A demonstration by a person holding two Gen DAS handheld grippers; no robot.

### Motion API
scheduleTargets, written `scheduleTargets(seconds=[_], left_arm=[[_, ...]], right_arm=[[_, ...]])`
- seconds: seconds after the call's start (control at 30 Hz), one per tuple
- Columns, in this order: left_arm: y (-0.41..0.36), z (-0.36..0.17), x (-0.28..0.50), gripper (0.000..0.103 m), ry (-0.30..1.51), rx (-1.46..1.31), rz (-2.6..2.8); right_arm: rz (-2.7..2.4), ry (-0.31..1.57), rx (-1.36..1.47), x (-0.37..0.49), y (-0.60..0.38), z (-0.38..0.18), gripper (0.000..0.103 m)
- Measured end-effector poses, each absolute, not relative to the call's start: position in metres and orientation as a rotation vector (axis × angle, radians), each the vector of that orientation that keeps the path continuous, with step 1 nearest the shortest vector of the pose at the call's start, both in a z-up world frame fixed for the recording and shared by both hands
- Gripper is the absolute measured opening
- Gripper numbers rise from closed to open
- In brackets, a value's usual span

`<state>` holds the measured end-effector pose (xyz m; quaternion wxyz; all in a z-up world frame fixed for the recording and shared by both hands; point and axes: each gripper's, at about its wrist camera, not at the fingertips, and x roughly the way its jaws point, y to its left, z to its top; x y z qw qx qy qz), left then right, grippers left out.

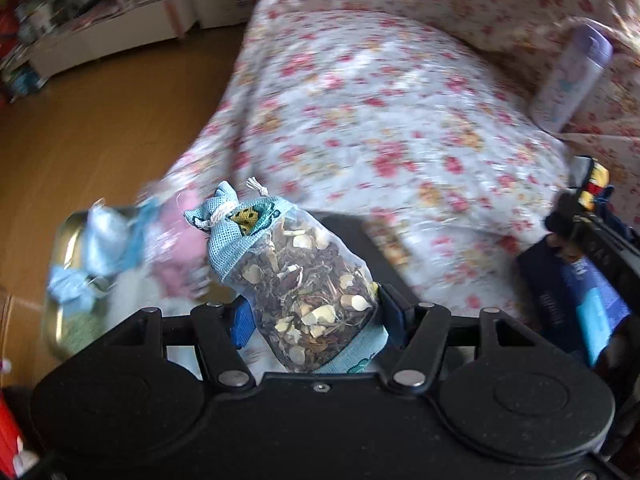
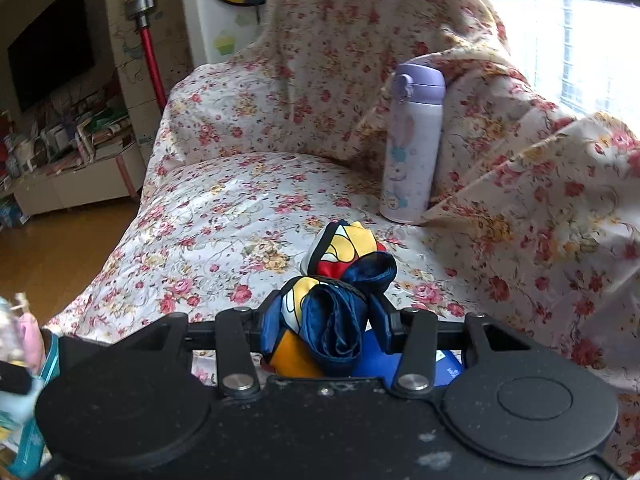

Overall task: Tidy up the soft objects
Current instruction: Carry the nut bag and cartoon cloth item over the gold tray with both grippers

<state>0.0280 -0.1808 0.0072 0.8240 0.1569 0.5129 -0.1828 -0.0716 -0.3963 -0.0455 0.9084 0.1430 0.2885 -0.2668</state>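
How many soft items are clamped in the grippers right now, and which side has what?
2. The left gripper clamps a blue mesh sachet of dried herbs. The right gripper clamps a bunched navy, yellow and red satin cloth. More soft items lie blurred beside the sachet, uncounted.

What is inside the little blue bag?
Through the clear side of the bag you can see dried bits: dark leaves, pale slices and what looks like a star-shaped piece. The blue mesh top, tied with a white cord, hides whatever is up there.
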Motion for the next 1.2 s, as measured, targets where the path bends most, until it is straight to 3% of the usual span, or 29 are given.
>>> scheduleTargets(seconds=[0.4,0.73,1.2], left_arm=[[-0.066,0.022,0.045,0.058,1.078,0.195,-0.217],[-0.003,0.022,0.062,0.058,1.083,0.114,-0.159],[0.034,0.020,0.097,0.058,1.070,0.069,-0.158]], right_arm=[[-0.550,0.614,0.294,-0.071,-0.392,-0.046,0.045],[-0.512,0.656,0.127,-0.065,-0.357,-0.039,0.045],[-0.191,0.692,0.131,-0.054,-0.265,0.030,0.046]])
